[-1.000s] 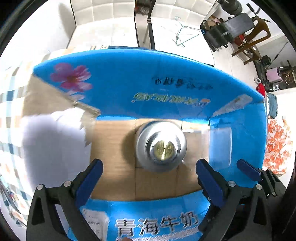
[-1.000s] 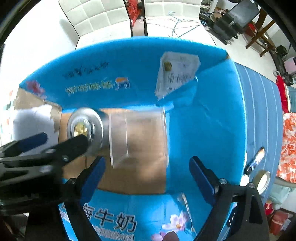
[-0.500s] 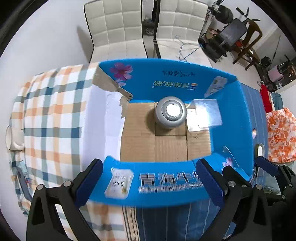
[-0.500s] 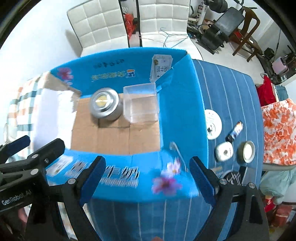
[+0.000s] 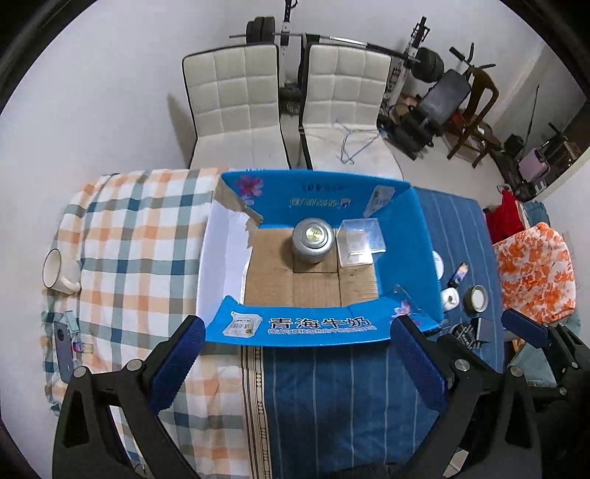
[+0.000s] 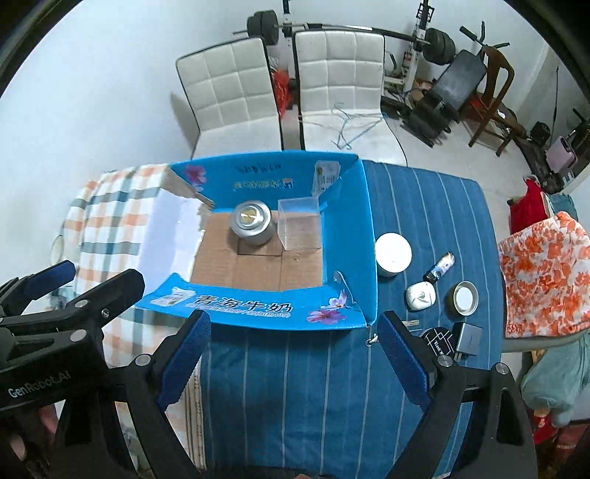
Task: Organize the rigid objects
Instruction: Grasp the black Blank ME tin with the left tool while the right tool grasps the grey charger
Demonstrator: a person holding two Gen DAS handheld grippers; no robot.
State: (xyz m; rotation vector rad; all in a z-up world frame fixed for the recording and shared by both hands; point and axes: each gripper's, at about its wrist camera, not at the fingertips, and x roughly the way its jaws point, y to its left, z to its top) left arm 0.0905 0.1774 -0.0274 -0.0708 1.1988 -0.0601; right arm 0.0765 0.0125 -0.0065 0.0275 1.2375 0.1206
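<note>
We're in a lived-in home room: two white padded chairs point(image 5: 236, 107) at twelve o'clock. A barbell rack point(image 6: 343, 27) and weight bench point(image 6: 457, 79) sit at one o'clock, with cloth-covered table point(image 5: 332, 387) below.

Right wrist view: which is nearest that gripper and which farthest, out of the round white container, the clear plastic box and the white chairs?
From the right gripper:
1. Round white container, on the blue cloth, right of the carton.
2. Clear plastic box, inside the carton.
3. White chairs, beyond the table.

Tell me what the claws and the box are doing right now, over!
Left claw open, empty. Right claw open, empty. Silver tin and clear plastic box sit inside blue carton. Nothing blocking the carton.
</note>
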